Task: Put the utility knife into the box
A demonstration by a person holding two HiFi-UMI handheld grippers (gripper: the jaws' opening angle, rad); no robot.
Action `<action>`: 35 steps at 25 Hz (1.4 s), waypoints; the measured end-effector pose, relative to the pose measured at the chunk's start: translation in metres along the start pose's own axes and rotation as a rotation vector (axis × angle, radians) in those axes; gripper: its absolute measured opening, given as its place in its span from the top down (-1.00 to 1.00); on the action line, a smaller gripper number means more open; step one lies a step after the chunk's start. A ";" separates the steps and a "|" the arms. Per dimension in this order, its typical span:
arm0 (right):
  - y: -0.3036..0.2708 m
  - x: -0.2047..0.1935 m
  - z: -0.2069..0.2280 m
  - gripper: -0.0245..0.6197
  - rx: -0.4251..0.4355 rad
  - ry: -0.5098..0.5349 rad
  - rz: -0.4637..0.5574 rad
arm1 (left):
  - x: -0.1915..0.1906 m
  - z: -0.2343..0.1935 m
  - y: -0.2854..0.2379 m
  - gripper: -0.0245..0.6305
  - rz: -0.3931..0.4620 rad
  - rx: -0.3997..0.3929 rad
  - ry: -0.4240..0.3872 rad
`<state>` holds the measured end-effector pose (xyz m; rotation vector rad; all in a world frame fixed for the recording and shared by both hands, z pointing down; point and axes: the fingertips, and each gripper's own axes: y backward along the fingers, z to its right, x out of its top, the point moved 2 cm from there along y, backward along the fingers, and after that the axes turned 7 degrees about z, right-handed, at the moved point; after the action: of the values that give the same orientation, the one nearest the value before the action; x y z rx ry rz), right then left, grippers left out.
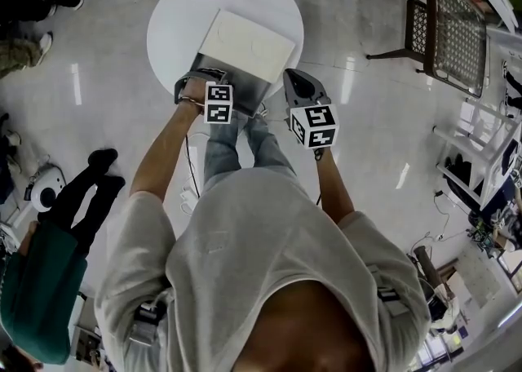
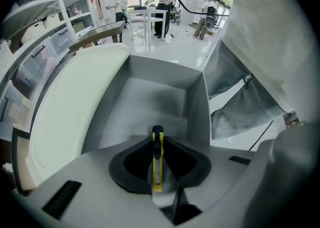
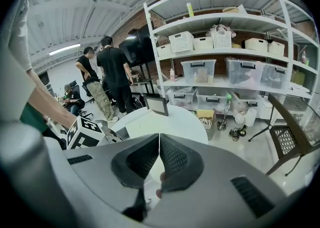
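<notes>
White round tabletop [image 1: 167, 28] carries the open grey box [image 2: 150, 97], directly below the left tool [image 2: 158, 144], which pinches the yellow utility knife [image 2: 158, 169] pointing down over the cavity. Right tool [image 3: 159, 154] beside it is pressed together, empty. Released tilted, the knife might catch the wall nearest the tool. No readable writing.

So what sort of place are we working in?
Likely a lab or workshop storeroom: tall white shelves stacked with plastic bins, and a round table on a glossy floor.
</notes>
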<state>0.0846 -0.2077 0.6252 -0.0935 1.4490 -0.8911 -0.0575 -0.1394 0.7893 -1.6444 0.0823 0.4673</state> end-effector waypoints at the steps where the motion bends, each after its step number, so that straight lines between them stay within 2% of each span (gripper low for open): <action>1: 0.000 0.000 0.000 0.83 0.001 0.000 -0.001 | 0.000 0.001 0.001 0.69 0.000 0.002 0.000; 3: 0.000 0.001 -0.001 0.83 0.003 0.001 -0.003 | 0.001 0.000 0.001 0.69 0.000 0.000 0.004; 7: -0.001 0.002 0.000 0.83 0.003 0.005 0.000 | 0.005 -0.003 0.005 0.43 0.008 -0.011 0.019; 9: 0.000 0.003 0.000 0.83 0.002 0.005 0.001 | 0.006 -0.003 0.009 0.39 0.013 -0.008 0.025; 12: 0.002 0.003 -0.001 0.83 0.002 0.006 0.006 | 0.008 -0.006 0.018 0.37 0.031 0.030 0.030; 15: 0.003 0.002 -0.002 0.83 0.002 0.008 0.009 | 0.011 -0.011 0.032 0.37 0.073 0.101 0.065; 17: 0.004 0.002 -0.003 0.83 0.004 0.009 0.011 | 0.012 -0.016 0.041 0.40 0.114 0.150 0.116; 22: 0.005 0.003 -0.007 0.83 0.013 0.012 0.014 | 0.012 -0.027 0.065 0.62 0.232 0.266 0.293; 26: 0.004 0.003 -0.010 0.83 0.020 0.020 0.014 | 0.012 -0.030 0.078 0.77 0.322 0.325 0.436; 28: 0.003 0.003 -0.012 0.83 0.025 0.024 0.014 | 0.009 -0.028 0.080 0.81 0.343 0.334 0.476; 31: 0.002 0.005 -0.015 0.83 0.030 0.029 0.018 | 0.007 -0.025 0.084 0.86 0.355 0.352 0.491; 35: 0.004 0.007 -0.019 0.83 0.037 0.036 0.022 | 0.003 -0.031 0.104 0.86 0.434 0.439 0.580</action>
<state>0.0688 -0.2003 0.6143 -0.0335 1.4639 -0.9056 -0.0800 -0.1831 0.6926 -1.2747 0.9235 0.2538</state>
